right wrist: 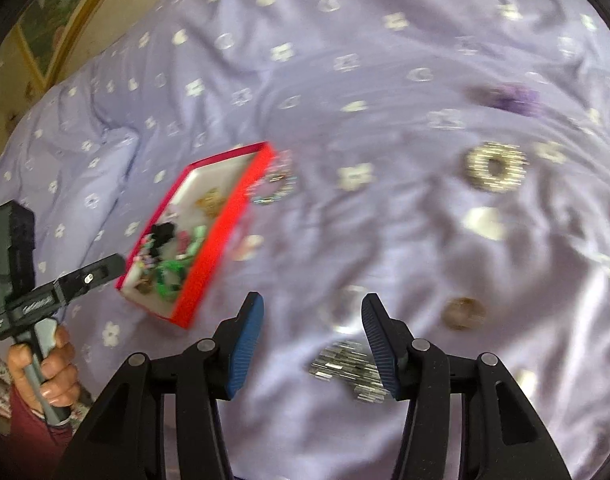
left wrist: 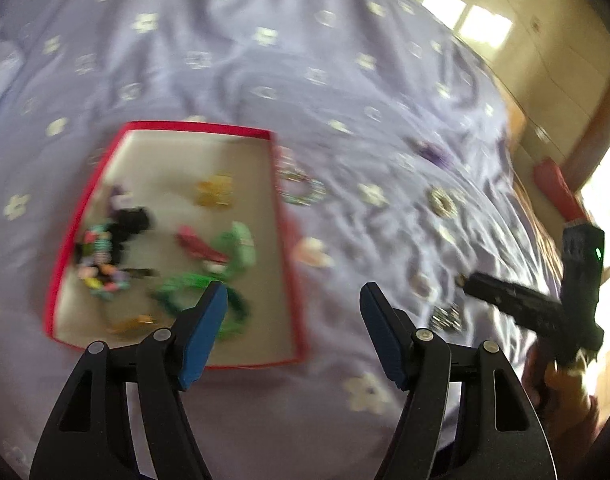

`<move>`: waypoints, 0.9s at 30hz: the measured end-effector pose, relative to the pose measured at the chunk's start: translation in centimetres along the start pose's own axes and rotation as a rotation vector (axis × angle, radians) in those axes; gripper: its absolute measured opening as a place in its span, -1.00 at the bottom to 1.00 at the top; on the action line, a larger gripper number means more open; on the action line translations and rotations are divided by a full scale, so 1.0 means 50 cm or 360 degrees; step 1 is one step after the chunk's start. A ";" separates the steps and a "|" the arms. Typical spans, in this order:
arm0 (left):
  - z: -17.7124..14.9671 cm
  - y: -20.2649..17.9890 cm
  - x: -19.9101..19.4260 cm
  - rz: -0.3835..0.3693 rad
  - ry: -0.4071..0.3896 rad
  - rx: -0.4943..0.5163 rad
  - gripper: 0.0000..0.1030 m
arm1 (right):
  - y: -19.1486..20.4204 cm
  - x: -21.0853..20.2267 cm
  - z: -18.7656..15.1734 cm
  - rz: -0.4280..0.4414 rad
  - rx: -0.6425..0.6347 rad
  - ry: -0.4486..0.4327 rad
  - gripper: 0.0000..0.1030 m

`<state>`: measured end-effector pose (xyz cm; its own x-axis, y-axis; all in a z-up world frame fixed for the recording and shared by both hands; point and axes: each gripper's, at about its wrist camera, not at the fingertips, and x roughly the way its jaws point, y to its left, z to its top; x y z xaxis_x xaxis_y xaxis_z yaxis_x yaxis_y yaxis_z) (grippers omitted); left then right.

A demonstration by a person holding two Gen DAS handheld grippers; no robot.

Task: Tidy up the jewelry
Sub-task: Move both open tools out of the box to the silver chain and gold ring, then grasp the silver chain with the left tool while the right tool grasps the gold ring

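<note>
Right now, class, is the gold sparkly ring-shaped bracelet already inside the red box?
No, the gold bracelet lies on the purple bedspread, well apart from the red box.

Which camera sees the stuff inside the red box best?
The left wrist view: it looks down into the red box, showing its floor and the blurred jewelry. The right wrist view sees the box from the side, so its near wall hides much.

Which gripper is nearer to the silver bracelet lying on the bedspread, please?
Right. The right gripper, open, hovers almost over the silver bracelet; the left gripper, also open, is farther off beside the red box.
</note>
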<state>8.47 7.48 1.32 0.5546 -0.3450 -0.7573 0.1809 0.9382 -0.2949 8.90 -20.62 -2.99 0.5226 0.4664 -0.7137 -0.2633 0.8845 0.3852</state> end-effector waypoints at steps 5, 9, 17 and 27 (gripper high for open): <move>-0.020 -0.111 0.039 -0.0089 0.0082 0.0190 0.33 | -0.082 -0.024 -0.018 -0.0098 0.0073 -0.0014 0.03; -0.036 -0.185 0.074 -0.0176 0.0142 0.0347 0.33 | -0.119 -0.011 -0.023 -0.0126 0.0082 0.0013 0.03; -0.068 -0.283 0.170 -0.0235 0.0294 0.0624 0.43 | -0.149 0.036 -0.017 -0.0164 0.0051 0.0062 -0.04; -0.091 -0.331 0.240 -0.0219 0.0316 0.0774 0.29 | -0.158 0.052 -0.015 -0.0231 -0.0009 0.0078 -0.53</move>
<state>8.42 -12.31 -5.53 0.3435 -0.4196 -0.8402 0.6220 0.7720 -0.1312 11.75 -26.37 -8.34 0.5152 0.3338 -0.7894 -0.1929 0.9426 0.2727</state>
